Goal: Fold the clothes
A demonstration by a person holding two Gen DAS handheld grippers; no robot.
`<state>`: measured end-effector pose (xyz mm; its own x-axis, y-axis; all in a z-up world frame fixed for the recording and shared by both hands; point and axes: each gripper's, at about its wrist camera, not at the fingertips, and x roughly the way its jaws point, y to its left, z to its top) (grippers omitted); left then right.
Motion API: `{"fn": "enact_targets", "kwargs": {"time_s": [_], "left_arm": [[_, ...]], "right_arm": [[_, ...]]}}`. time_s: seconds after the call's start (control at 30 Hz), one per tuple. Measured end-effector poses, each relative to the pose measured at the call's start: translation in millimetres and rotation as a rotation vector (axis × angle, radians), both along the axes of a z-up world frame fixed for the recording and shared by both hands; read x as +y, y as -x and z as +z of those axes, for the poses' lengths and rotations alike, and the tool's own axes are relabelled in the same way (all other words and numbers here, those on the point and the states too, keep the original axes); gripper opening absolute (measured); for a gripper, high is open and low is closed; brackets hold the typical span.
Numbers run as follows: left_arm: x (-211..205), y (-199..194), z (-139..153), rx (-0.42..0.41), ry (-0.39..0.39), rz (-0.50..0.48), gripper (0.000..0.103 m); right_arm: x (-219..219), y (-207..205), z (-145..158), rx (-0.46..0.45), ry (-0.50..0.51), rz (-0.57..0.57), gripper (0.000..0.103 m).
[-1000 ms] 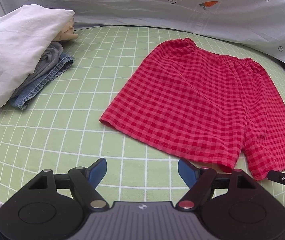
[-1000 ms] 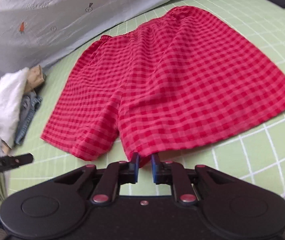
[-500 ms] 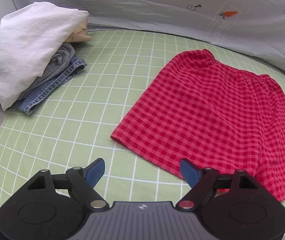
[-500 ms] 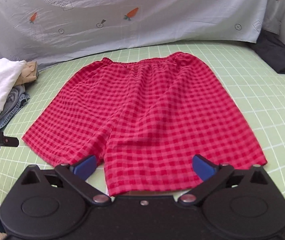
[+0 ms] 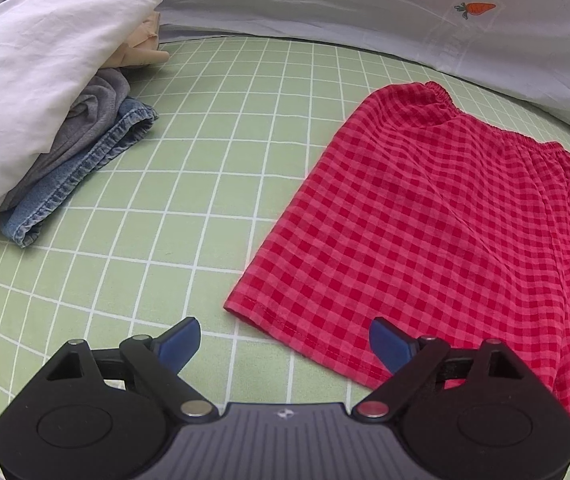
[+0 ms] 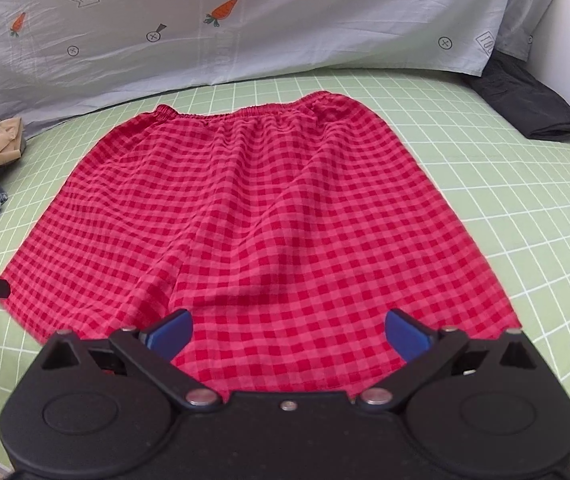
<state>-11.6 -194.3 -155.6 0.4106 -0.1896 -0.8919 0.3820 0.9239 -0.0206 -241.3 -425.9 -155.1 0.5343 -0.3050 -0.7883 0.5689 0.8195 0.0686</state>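
Backdrop sheet [image 6: 285,20] printed "LOOK HERE", red checked shorts [image 6: 253,216] flat, left gripper [image 5: 283,344] and right gripper [image 6: 288,334] released

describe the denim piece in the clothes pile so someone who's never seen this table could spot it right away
Start at the green gridded mat and go to the clothes pile at its far left edge, topped by a big white garment. The denim piece lies at the bottom, under a grey garment. It is the only faded blue fabric there, with a stitched hem poking out toward the red checked shorts.
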Motion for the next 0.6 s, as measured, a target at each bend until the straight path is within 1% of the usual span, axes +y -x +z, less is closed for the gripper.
{"fn": "enact_targets", "kwargs": {"time_s": [0.07,0.13,0.2,0.23,0.27,0.3,0.37,0.4,0.47,0.57,0.6], "left_arm": [[-2,-10,-6,0.011,-0.007,-0.007,0.09],[-4,-18,-10,0.015,-0.006,-0.019,0.084],[-6,-25,-13,0.027,-0.005,-0.037,0.069],[-7,-28,-15,0.032,-0.007,-0.042,0.064],[-8,-30,-16,0.032,-0.009,-0.043,0.051],[-9,-31,-17,0.031,-0.011,-0.042,0.045],[-11,-35,-17,0.03,-0.005,-0.045,0.017],[-12,-36,-16,0.035,0.011,-0.044,0.008],[-14,-37,-12,0.044,0.048,-0.037,0.005],[-25,-32,3,0.003,0.06,-0.053,0.003],[-31,-29,10,-0.009,0.075,-0.063,0.003]], "right_arm": [[0,-6,-2,0.021,-0.009,-0.022,0.103],[-1,-12,-3,0.031,-0.013,-0.048,0.103],[-2,-17,-4,0.044,-0.012,-0.073,0.103],[-2,-19,-4,0.052,-0.003,-0.083,0.103],[-2,-21,-4,0.06,0.008,-0.093,0.103],[-2,-21,-3,0.062,0.025,-0.106,0.103],[-4,-21,-2,0.063,0.044,-0.12,0.103],[-6,-20,-1,0.064,0.048,-0.125,0.103],[-12,-17,-4,0.064,0.038,-0.144,0.103],[-23,-10,-8,0.054,0.01,-0.17,0.103],[-26,-6,-9,0.048,0.002,-0.176,0.103]]}}
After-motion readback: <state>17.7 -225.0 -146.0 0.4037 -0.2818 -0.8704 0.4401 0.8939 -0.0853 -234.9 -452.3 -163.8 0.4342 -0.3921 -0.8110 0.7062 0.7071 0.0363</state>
